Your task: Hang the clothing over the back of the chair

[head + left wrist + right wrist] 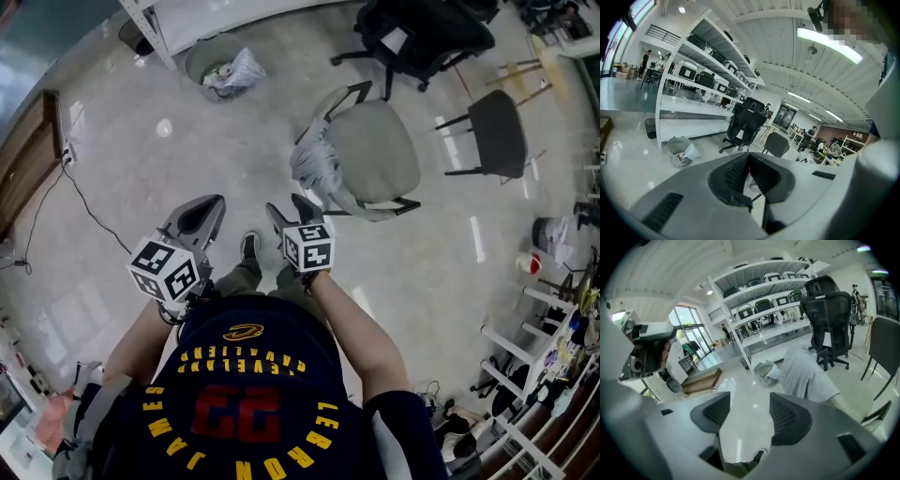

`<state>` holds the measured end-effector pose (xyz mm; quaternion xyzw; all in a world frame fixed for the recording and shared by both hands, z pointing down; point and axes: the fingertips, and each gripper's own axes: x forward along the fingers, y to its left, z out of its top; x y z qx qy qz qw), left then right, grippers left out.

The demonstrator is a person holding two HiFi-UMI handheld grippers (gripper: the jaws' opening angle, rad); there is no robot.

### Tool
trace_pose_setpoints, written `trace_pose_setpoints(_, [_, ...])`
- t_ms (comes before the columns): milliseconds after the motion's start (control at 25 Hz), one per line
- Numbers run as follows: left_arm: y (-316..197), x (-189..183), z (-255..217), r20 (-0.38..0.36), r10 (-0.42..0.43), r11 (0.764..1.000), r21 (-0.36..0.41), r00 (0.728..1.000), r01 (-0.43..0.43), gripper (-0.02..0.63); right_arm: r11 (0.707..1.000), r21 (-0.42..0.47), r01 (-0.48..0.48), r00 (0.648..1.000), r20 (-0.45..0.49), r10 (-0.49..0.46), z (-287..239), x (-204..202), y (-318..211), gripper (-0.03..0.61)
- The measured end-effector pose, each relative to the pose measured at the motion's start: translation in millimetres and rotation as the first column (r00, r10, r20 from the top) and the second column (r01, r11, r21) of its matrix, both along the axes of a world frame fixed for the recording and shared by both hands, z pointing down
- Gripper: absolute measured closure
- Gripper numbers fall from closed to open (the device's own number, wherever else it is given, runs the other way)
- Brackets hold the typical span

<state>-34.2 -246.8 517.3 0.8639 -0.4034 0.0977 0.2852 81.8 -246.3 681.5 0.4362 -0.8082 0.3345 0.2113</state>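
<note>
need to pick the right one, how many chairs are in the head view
3. A grey chair with clothing on it, centre; a black office chair beyond it, top; a dark side chair at right. More may be hidden.

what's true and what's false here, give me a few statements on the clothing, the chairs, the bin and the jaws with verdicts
1. The clothing hangs over the back of the chair. True.
2. The right gripper grips the clothing. False: its jaws stand apart with nothing between them, and the clothing is well ahead of them.
3. The bin is empty. False: a white bag and other rubbish lie in it.
4. The black chair stands upright. True.
</note>
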Motion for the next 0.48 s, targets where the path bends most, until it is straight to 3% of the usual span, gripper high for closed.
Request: trace_pose_setpoints(480, [-10.3,44.0,-35.6,-0.049,0.026,0.997,0.072,0.998,-0.022,0.611,0.974,0.172,-0.15,0.972,0.204,0.114,-139.4,56.4,-6.3,0.425])
